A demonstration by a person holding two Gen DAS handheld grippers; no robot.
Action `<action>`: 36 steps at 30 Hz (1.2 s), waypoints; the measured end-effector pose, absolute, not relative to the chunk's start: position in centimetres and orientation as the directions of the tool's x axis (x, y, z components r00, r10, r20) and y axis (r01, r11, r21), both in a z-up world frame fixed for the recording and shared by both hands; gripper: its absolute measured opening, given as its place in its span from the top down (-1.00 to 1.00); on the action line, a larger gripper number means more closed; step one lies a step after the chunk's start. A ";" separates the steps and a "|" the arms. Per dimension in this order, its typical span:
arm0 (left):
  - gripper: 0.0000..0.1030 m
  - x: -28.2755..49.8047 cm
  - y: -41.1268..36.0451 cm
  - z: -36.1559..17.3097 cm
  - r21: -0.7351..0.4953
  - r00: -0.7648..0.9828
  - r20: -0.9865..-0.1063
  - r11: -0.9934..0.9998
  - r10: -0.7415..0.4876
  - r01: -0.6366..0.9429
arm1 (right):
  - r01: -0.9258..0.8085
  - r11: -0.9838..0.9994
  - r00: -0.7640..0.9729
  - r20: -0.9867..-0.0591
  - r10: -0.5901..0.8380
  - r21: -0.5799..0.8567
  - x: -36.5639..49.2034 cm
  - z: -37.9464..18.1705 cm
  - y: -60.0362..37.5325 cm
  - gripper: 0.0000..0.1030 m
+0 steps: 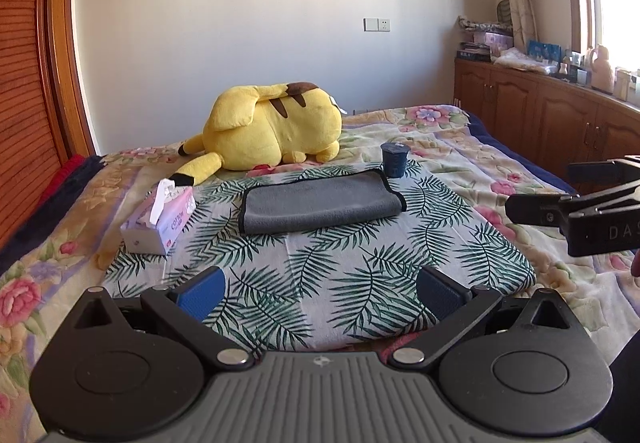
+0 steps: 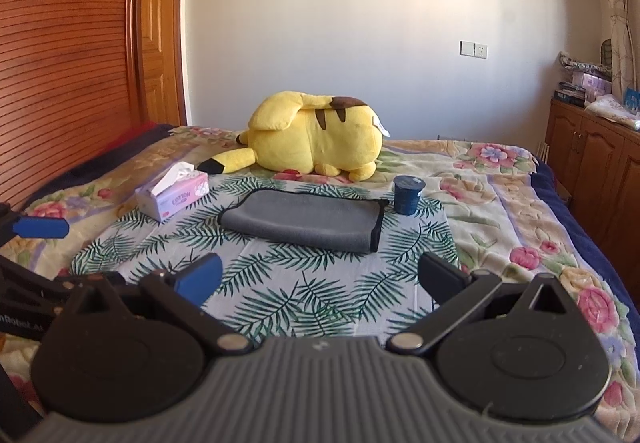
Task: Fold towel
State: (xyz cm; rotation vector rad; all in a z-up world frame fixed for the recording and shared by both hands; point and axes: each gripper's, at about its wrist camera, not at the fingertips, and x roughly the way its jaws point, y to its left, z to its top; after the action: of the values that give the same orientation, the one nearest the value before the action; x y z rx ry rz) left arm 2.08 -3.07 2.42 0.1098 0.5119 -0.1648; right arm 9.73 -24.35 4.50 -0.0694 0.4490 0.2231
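Observation:
A grey towel with black edging (image 1: 320, 205) lies folded flat on a leaf-print cloth (image 1: 320, 267) on the bed; it also shows in the right wrist view (image 2: 304, 219). My left gripper (image 1: 320, 293) is open and empty, held back from the towel over the cloth's near part. My right gripper (image 2: 320, 279) is open and empty, also short of the towel. The right gripper's fingers (image 1: 536, 211) show at the right edge of the left wrist view. The left gripper's blue pad (image 2: 40, 227) shows at the left edge of the right wrist view.
A yellow plush toy (image 1: 272, 123) lies behind the towel. A tissue box (image 1: 160, 219) stands left of the towel, a dark cup (image 1: 395, 159) at its far right corner. Wooden cabinets (image 1: 560, 115) line the right side, a wooden wardrobe (image 2: 80, 43) the left.

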 end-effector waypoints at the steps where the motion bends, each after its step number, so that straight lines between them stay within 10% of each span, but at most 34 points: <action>1: -0.69 2.0 -3.1 2.2 0.061 0.858 -0.497 0.981 -0.129 0.183 | -0.228 0.974 0.876 -0.440 0.196 -0.019 9.6 4.2 -24.2 -1.00; 36: -0.69 0.9 -2.1 -0.7 0.073 0.913 -0.403 0.992 -0.065 0.102 | -0.171 0.985 0.902 -0.407 0.143 -0.035 7.1 0.1 -24.4 -1.00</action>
State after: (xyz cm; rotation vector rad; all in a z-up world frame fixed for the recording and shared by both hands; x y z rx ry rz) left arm 0.87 -2.06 -0.68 0.0931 0.4120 -0.0861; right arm 7.09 -24.39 0.08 -0.0705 0.4156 0.1625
